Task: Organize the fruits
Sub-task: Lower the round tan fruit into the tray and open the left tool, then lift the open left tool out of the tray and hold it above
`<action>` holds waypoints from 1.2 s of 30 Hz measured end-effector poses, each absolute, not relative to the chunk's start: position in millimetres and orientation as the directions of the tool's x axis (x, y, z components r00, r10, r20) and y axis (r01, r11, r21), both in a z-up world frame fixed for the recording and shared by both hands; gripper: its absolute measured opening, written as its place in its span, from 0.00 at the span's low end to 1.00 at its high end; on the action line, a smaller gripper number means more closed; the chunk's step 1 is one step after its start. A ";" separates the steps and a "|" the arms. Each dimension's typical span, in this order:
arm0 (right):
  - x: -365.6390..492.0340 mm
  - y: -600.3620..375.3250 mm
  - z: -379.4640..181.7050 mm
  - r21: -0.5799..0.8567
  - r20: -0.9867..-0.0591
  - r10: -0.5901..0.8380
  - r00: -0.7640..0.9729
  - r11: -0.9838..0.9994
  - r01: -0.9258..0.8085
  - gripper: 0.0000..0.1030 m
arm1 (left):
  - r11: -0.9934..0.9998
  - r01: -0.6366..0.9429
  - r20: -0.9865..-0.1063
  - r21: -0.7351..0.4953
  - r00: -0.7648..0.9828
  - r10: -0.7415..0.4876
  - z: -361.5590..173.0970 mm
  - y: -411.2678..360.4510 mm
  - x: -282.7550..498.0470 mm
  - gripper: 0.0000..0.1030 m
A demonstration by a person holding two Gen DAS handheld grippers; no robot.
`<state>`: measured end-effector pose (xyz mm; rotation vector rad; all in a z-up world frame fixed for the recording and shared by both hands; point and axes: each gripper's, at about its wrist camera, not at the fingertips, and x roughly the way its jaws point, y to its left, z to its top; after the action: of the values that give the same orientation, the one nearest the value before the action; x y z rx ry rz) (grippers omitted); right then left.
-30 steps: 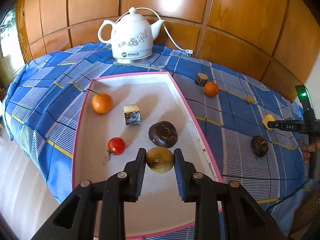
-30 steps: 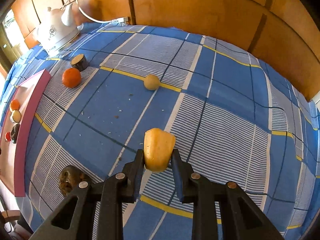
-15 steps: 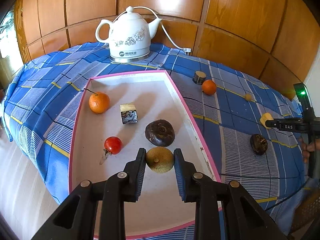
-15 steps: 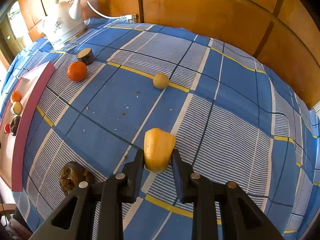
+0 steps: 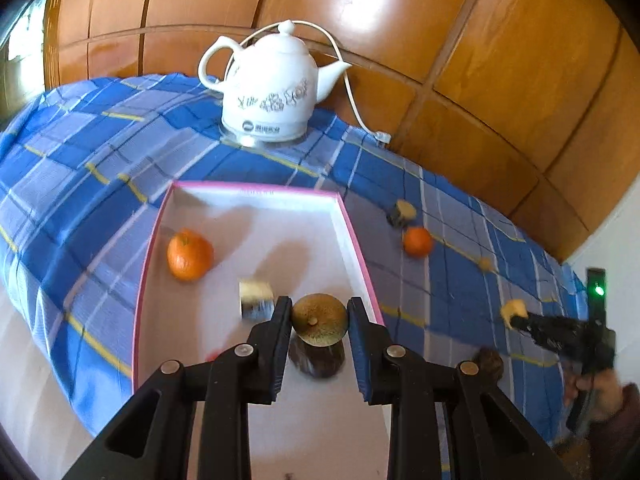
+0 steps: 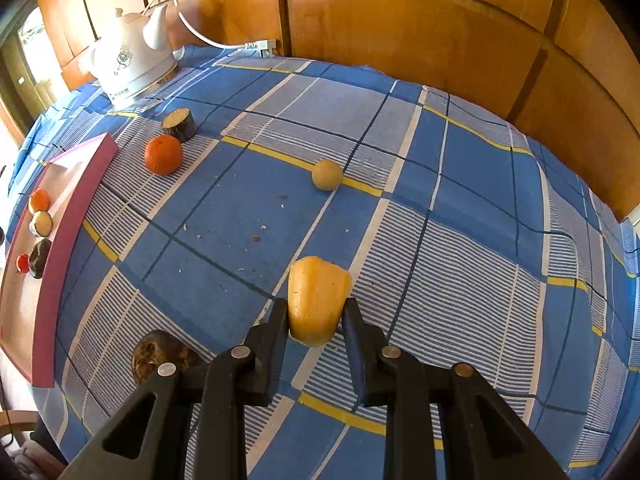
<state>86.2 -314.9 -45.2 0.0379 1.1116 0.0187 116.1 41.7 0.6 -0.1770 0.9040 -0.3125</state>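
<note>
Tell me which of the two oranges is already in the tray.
The larger orange, by the tray's left wall. The other orange sits outside on the blue checked cloth, beside a cut dark-skinned piece.

We count two oranges: one in the tray (image 5: pixel 256 200) at nine o'clock (image 5: pixel 189 255), one on the counter (image 6: pixel 460 208) at ten o'clock (image 6: pixel 163 154). Two cut log-like pieces (image 6: pixel 179 124) (image 5: pixel 256 298). Two dark round fruits (image 6: pixel 160 356) (image 6: pixel 39 258), three brownish if the one in the left claw (image 5: pixel 319 319) belongs. One red fruit (image 6: pixel 22 263), one tan ball (image 6: pixel 327 175), one yellow piece (image 6: pixel 316 300), one kettle (image 6: pixel 132 66), two claws (image 6: pixel 315 322).
</note>
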 end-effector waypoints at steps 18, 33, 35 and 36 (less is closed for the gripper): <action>87.4 -316.4 -36.5 0.060 -0.884 0.050 0.464 0.998 0.005 0.26 | 0.977 0.182 -0.790 -0.113 0.580 -0.200 -35.1 15.4 165.1 0.54; 86.3 -313.9 -35.9 0.017 -0.882 0.010 0.472 1.000 0.011 0.26 | 0.998 0.047 -0.663 -0.034 0.747 -0.057 2.8 25.0 80.6 0.95; 86.4 -314.2 -35.9 0.014 -0.881 0.007 0.473 1.000 0.011 0.26 | 0.999 0.034 -0.651 -0.032 0.758 -0.047 5.7 26.1 72.1 1.00; 86.3 -314.0 -35.8 0.013 -0.881 0.006 0.473 1.000 0.011 0.26 | 0.999 0.027 -0.645 -0.035 0.763 -0.043 6.9 27.1 68.5 1.00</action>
<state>86.3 -314.0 -35.8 0.0178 1.0780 -0.0029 68.5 27.1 6.9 -0.0240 0.7020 -0.0382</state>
